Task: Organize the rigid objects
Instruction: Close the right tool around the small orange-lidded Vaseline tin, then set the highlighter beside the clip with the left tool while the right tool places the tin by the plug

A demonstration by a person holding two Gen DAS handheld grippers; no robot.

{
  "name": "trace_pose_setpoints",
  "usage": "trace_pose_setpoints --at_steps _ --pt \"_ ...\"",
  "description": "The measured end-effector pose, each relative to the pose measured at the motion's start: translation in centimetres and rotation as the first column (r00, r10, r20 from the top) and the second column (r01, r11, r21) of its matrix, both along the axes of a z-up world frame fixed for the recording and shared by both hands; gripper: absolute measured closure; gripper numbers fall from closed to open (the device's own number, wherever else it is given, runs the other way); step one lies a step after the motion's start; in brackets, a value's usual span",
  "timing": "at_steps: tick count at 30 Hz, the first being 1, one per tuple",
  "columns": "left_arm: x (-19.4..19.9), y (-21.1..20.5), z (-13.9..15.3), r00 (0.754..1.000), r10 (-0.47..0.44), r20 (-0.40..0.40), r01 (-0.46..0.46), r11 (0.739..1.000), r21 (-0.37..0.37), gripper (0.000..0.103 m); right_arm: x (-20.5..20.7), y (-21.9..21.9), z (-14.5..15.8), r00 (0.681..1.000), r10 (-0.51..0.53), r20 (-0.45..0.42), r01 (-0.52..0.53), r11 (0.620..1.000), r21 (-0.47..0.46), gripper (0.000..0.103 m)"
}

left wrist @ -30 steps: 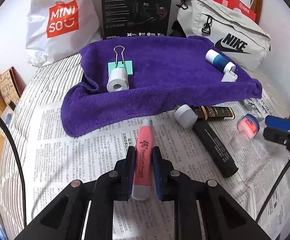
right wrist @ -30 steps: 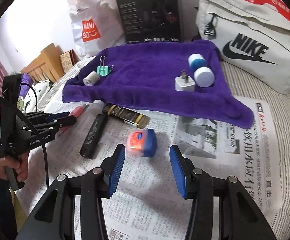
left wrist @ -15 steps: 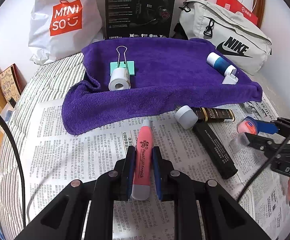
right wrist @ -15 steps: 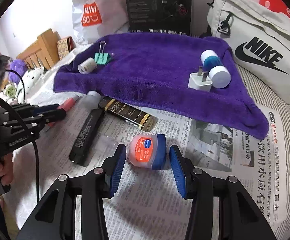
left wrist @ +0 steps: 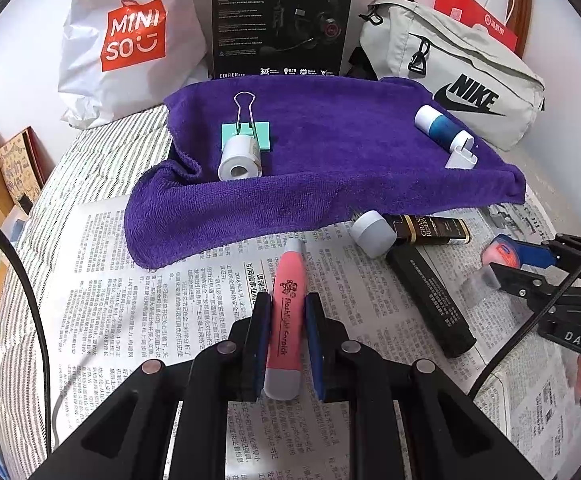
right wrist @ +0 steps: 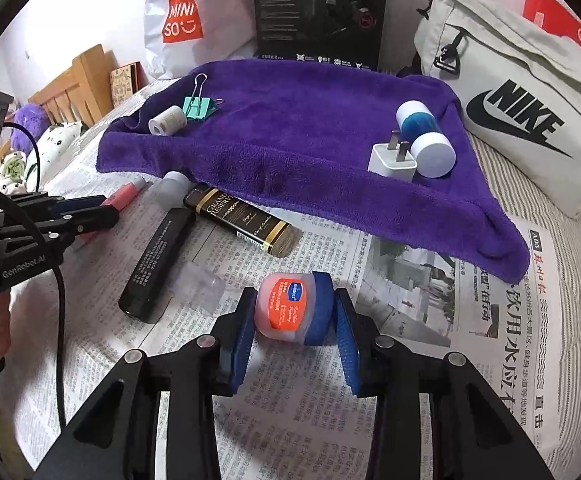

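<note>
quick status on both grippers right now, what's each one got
Left gripper: closed on the pink flashlight earpick.
Right gripper: closed around the small Vaseline jar, pads at its sides.

A bed with a striped cover carries spread newspaper, a purple towel lapping over the paper's far edge, and, against the wall, a white Miniso bag, a black box and a Nike bag.

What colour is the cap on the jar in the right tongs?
Blue, on the jar with the orange label; clearest in the right wrist view.
</note>
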State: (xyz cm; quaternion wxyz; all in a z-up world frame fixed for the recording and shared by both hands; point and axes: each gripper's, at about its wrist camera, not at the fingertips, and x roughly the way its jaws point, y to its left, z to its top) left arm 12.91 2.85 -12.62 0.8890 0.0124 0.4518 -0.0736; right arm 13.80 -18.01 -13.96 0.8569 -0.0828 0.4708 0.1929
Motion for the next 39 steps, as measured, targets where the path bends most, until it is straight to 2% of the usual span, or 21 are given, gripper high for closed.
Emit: trace_pose_setpoints --at_steps 6,12,15,18,20,24,36,39 --pt "-0.4 0.9 0.6 1.000 0.008 -0.017 -0.009 0.998 -0.057 0.086 0.1 -0.6 0.9 1.000 -0.013 -0.014 0.014 0.999 0.041 0.066" --pt "-0.5 1.0 0.6 0.999 0.015 -0.043 -0.016 0.999 -0.040 0.086 -0.1 -1.2 1.2 1.000 -0.011 -0.015 0.012 0.999 0.042 0.066" --pt "-0.6 0.5 0.2 0.999 0.013 -0.044 -0.013 1.000 0.002 0.086 -0.2 -1.4 1.1 1.000 -0.014 -0.022 0.015 0.999 0.044 0.066" --pt "-0.9 -0.4 0.1 0.999 -0.001 -0.041 0.004 0.997 0.074 0.085 -0.4 -1.6 1.1 1.000 -0.011 -0.023 0.012 0.999 0.048 0.066" --pt "-1.0 -0.6 0.1 0.999 0.002 -0.035 0.001 0.997 0.083 0.085 -0.5 -1.6 1.0 1.000 -0.012 -0.024 0.013 0.999 0.047 0.066" --pt "-0.9 0.2 0.1 0.999 0.012 -0.041 -0.011 0.999 0.034 0.086 -0.4 -1.6 0.8 0.999 -0.017 -0.032 0.019 0.998 0.054 0.066" --pt "-0.7 0.9 1.8 0.999 0.016 -0.050 -0.018 0.999 -0.029 0.086 0.2 -1.9 2.8 1.000 -0.011 -0.014 0.012 0.997 0.074 0.066" --pt "-0.5 0.9 2.4 0.999 0.014 -0.046 -0.015 1.000 -0.023 0.086 0.5 -1.9 3.4 1.000 -0.009 -0.013 0.010 0.997 0.079 0.066"
